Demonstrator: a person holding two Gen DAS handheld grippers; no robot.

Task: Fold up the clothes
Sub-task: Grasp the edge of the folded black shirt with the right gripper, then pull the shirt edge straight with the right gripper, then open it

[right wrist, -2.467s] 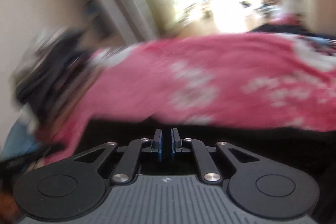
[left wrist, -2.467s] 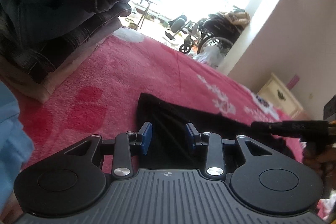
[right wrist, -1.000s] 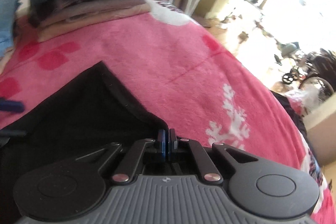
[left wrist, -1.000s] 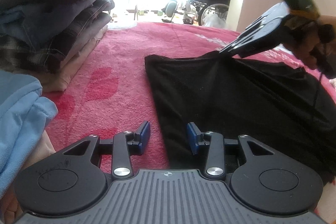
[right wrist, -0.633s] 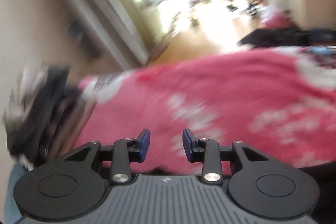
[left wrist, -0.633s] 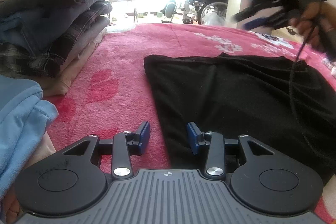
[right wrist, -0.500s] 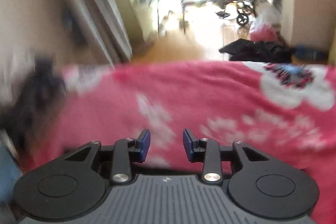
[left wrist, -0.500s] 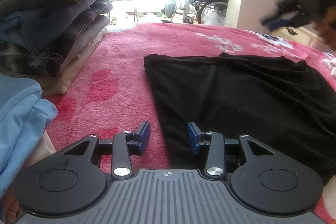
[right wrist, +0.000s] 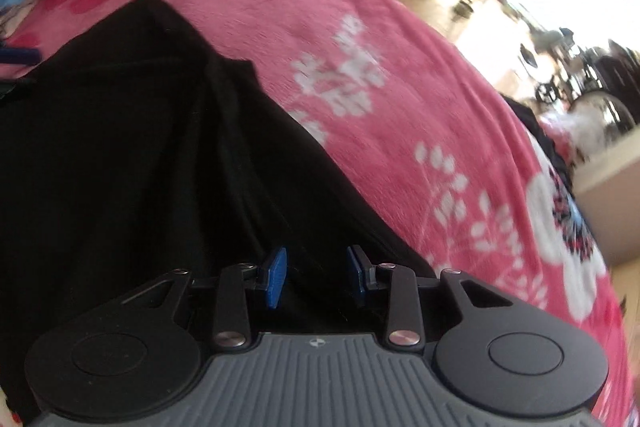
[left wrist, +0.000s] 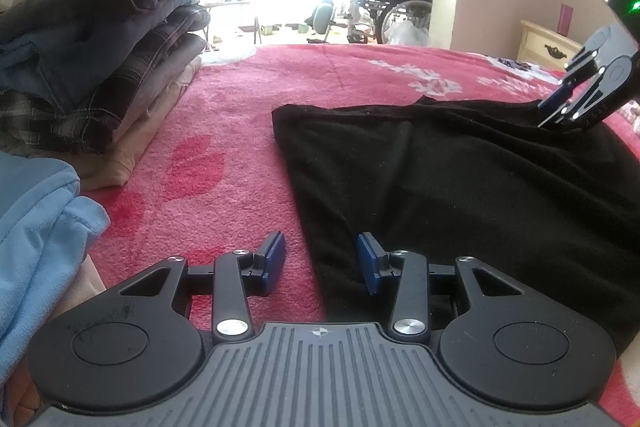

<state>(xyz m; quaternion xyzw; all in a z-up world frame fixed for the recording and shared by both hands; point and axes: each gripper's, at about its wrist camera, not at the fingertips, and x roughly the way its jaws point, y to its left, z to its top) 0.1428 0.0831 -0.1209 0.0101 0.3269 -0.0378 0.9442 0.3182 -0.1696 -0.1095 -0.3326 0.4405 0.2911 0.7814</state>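
Note:
A black garment (left wrist: 460,179) lies spread flat on the pink flowered blanket (left wrist: 240,115). My left gripper (left wrist: 320,255) stands open at the garment's near left edge, its left pad over the blanket and its right pad over the black cloth. At the garment's far right edge, my right gripper (left wrist: 552,111) tilts down onto the cloth. In the right wrist view this gripper (right wrist: 316,267) has its jaws apart and closing. The black garment (right wrist: 120,127) lies under and between them, and the pads do not press on it.
A tall stack of folded clothes (left wrist: 100,47) stands on the blanket at the left, with a light blue garment (left wrist: 36,227) in front of it. Beyond the bed are a wheelchair (left wrist: 400,3) and a cream bedside cabinet (left wrist: 544,43).
My right gripper let go of the garment's far edge, opened, swung right and came down at the far right edge. The lifted cloth dropped flat. My left gripper stayed where it was.

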